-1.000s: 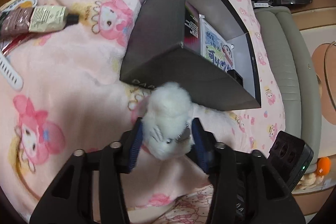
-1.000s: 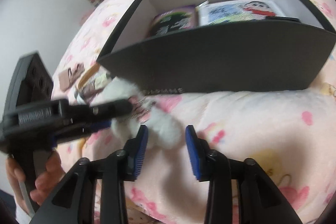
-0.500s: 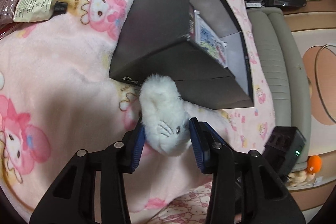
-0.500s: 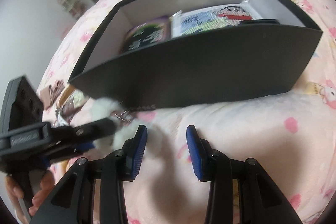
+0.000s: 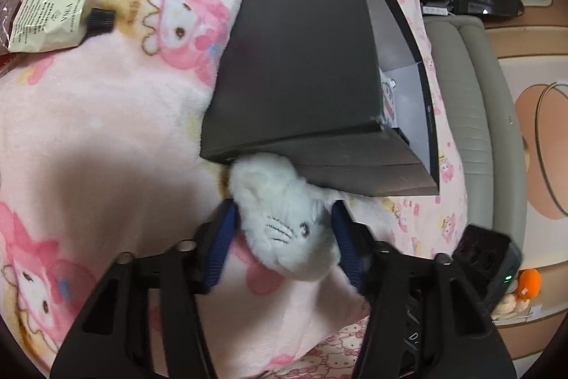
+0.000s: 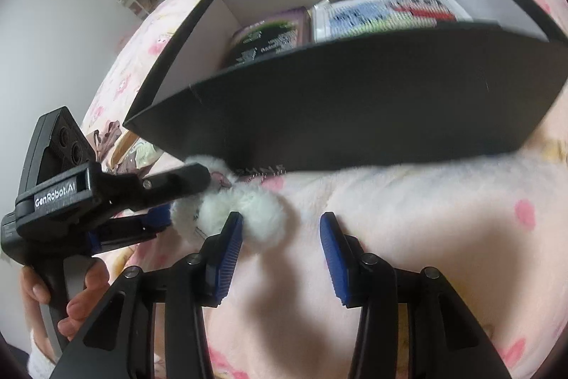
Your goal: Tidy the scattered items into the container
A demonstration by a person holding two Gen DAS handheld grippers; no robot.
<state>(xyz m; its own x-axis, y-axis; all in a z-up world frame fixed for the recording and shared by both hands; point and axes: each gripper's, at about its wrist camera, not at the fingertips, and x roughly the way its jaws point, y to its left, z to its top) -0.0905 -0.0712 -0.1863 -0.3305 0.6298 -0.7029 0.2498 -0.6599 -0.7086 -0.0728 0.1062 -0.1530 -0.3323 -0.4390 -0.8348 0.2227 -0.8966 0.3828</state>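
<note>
Now your left tool (image 5: 284, 229) pinches the white plush cat (image 5: 284, 219) low against the black box (image 5: 305, 59) wall; lift it clear over the rim before releasing, while your right tool (image 6: 280, 237) hangs open, empty

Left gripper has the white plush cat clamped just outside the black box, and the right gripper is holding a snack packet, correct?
Not quite: the right gripper is open and holds nothing, as the right wrist view shows. The left gripper does clamp the white plush cat just outside the black box.
</note>
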